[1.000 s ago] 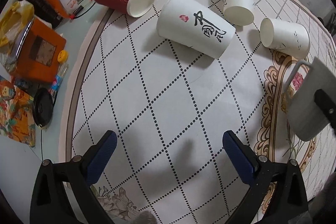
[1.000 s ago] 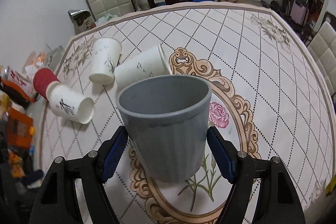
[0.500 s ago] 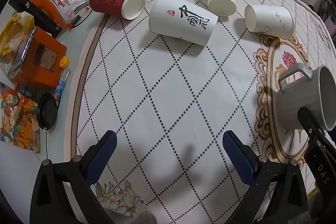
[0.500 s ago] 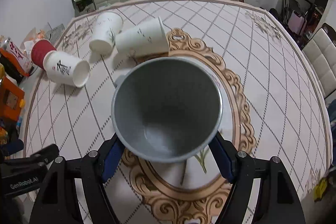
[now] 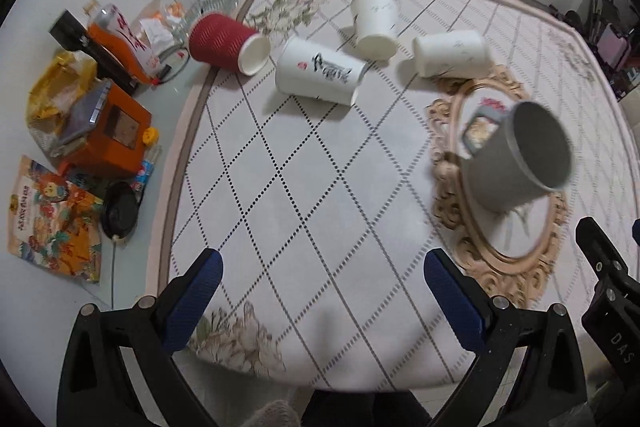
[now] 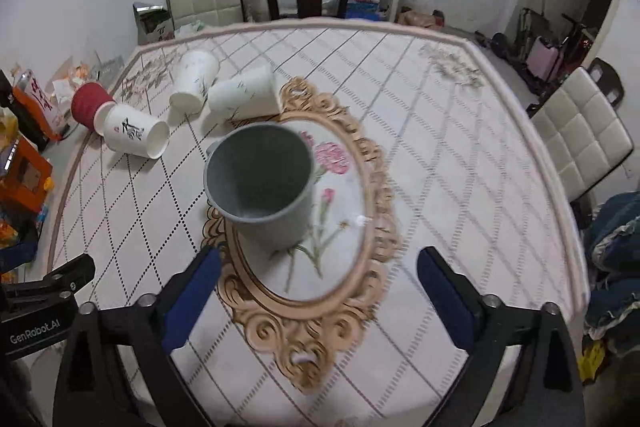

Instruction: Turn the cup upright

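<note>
- Left wrist view: the left gripper (image 5: 320,291) has its jaws spread wide with nothing between them, only bare patterned tablecloth (image 5: 304,187) ahead.
- Ahead and to the right of those jaws, outside the right finger, the grey mug (image 5: 516,163) stands mouth-up on the gold-framed oval of the cloth. Its handle points away from the jaws, and its outline is a little blurred.
- Far ahead of the jaws four paper cups lie on their sides: a red ribbed cup (image 5: 224,43) ahead-left, a white cup with black lettering (image 5: 320,75) roughly centred, a plain white cup (image 5: 376,23) beyond it, and another white cup (image 5: 452,53) ahead-right.
- Part of the right gripper (image 5: 612,303) shows at the right edge, well clear of the mug.
- Right wrist view: the right gripper (image 6: 320,287) also has its jaws spread, holding nothing. The grey mug (image 6: 260,187) sits just ahead of the gap, nearer the left finger, touching neither pad as far as I can tell.
- The four paper cups lie farther ahead and to the left of these jaws.
- Progress, as a judgement: the grey mug looks finished, upright and let go. If the paper cups count too, all four are left to stand up.
</note>
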Demonstrator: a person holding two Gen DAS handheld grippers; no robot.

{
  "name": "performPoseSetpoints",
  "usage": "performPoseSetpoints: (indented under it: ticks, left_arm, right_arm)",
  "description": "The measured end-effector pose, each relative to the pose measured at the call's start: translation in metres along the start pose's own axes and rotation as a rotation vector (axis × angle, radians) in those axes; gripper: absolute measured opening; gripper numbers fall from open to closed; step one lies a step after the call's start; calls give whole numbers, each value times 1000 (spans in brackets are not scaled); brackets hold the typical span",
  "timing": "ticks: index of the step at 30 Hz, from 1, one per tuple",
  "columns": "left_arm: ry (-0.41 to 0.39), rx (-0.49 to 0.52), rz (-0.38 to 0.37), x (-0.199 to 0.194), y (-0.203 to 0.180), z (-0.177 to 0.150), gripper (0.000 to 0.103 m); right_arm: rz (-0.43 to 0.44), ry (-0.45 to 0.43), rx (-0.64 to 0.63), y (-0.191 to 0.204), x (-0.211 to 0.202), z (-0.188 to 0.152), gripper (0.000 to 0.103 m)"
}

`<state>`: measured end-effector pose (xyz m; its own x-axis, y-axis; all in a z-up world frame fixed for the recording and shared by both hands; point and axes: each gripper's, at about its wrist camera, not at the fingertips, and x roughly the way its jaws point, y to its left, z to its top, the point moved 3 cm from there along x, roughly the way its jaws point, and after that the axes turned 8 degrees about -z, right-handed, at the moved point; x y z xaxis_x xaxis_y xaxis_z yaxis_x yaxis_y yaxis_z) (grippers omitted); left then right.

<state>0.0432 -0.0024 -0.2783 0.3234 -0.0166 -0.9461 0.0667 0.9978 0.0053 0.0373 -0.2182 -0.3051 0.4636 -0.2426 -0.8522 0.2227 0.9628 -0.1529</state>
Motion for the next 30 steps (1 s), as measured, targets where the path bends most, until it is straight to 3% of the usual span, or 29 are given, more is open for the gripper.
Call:
performPoseSetpoints:
  ticks: [5,9,15,22,30]
  left_arm:
    - [-95,4,-3,-65,-16,-13,103]
    - [-187,9,9,-117,-24,-27,103]
    - [-254,-33,2,-182,-23,-50,103]
    - [-303,-57,-4,-231,-17,-67,103]
    - [-323,-21,-31,-258,-16,-74,103]
  right_arm:
    - [-65,-53,-31,-27,-61,-2,103]
    - [-50,-112,-38,-45,-118,-7,103]
    - [-38,-177,-25,-67,-190,-15,103]
    - [-14,-193,-16,-80,-242,-20,103]
    - [-29,-211,4,-82,-286,-25,103]
